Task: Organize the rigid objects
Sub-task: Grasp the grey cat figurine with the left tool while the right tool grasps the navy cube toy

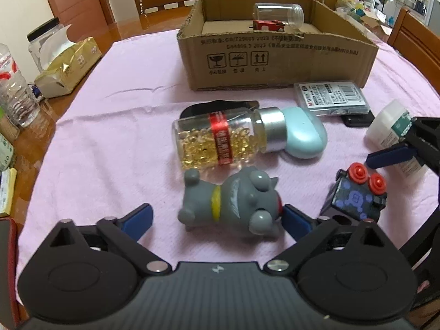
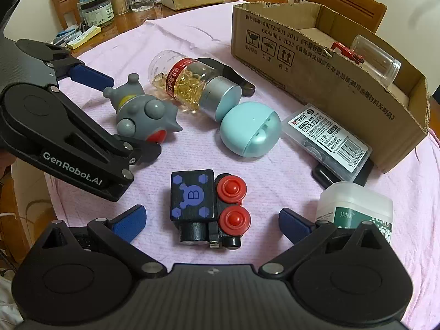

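Observation:
A grey toy figure [image 1: 233, 200] lies on its side on the pink cloth between the open fingers of my left gripper [image 1: 217, 217]; it also shows in the right wrist view [image 2: 140, 110]. A black toy train with red wheels [image 2: 209, 209] lies between the open fingers of my right gripper [image 2: 211, 224]; it shows in the left wrist view [image 1: 357, 192] too. Behind lie a capsule bottle [image 1: 228, 140], a pale blue case [image 2: 250, 129], a clear plastic case [image 2: 327, 140] and a white jar [image 2: 354, 209]. The cardboard box [image 1: 275, 63] holds a clear jar [image 1: 277, 13] and a red toy [image 1: 268, 24].
The pink cloth [image 1: 110, 137] covers a wooden table. At its left edge stand a gold packet [image 1: 68, 66], a water bottle [image 1: 13, 90] and jars [image 2: 99, 11]. Wooden chairs stand behind the table. A black flat object [image 1: 217, 107] lies under the capsule bottle.

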`<state>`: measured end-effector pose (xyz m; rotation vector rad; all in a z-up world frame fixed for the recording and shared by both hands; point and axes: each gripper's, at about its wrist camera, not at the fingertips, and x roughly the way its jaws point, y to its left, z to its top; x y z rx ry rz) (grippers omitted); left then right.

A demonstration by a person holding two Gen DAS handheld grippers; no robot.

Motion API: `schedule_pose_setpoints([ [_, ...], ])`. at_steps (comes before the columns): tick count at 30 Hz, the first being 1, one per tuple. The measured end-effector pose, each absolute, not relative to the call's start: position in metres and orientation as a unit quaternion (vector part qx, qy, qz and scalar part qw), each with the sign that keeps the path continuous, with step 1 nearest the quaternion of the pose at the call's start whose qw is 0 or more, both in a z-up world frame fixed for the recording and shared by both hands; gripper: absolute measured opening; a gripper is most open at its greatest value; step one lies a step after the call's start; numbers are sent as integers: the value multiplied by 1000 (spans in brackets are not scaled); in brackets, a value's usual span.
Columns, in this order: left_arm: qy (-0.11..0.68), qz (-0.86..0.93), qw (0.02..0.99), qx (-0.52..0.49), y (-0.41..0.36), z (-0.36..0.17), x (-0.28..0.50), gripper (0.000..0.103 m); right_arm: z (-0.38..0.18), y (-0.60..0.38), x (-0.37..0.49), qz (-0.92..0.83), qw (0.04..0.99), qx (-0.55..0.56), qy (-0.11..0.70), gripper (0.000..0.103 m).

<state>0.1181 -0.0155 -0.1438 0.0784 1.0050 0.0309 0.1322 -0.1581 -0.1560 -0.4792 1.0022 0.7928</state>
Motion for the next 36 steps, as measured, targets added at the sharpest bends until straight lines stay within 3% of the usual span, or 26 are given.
schedule_pose_setpoints([
  [1,481,12,876,38,-18,-144,119,84,-156,-158,132,367,776,-222,462,103],
  [3,477,6,878,36,-21,-145,120,81,-156,-159,132,369,776,-222,461,103],
  [9,470,-2,882,39,-24,-145,124,78,-155,-157,130,379,771,-226,460,102],
  [11,471,-4,881,37,-21,-145,125,78,-154,-157,128,385,771,-226,455,97],
  [13,472,-4,881,35,-19,-145,124,78,-150,-156,127,388,773,-225,449,83],
  [19,475,-10,879,34,-18,-145,122,76,-145,-160,132,379,780,-220,447,60],
  [21,477,-15,878,36,-19,-143,122,74,-144,-162,133,378,780,-218,448,56],
  [36,490,-41,869,46,-13,-141,126,72,-146,-158,132,379,780,-219,447,59],
])
